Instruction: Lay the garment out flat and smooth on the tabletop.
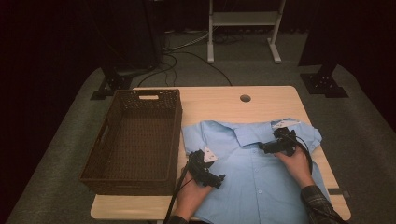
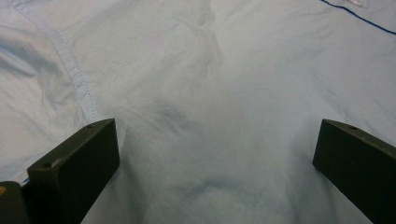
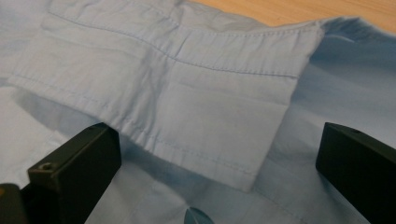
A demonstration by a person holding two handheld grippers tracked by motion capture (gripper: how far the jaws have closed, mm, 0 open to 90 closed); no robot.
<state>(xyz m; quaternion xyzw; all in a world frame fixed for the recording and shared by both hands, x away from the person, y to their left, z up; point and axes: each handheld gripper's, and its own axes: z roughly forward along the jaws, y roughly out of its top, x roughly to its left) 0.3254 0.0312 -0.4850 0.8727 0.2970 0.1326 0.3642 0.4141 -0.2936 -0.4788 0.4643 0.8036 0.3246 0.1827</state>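
Observation:
A light blue shirt (image 1: 252,172) lies spread face up on the wooden table (image 1: 219,105), collar toward the far edge. My left gripper (image 1: 219,178) hovers over the shirt's left front, open, and its own view has wrinkled shirt fabric (image 2: 210,116) between the two black jaws. My right gripper (image 1: 262,147) is at the collar, open. The folded collar flap (image 3: 187,98) lies between its spread jaws, with a button (image 3: 197,217) just below it. Neither gripper holds any cloth.
A dark brown woven basket (image 1: 140,140) stands empty on the left part of the table, close beside the shirt's left sleeve. The table has a cable hole (image 1: 245,98) near its far edge. Stand legs (image 1: 243,32) and cables lie on the floor beyond.

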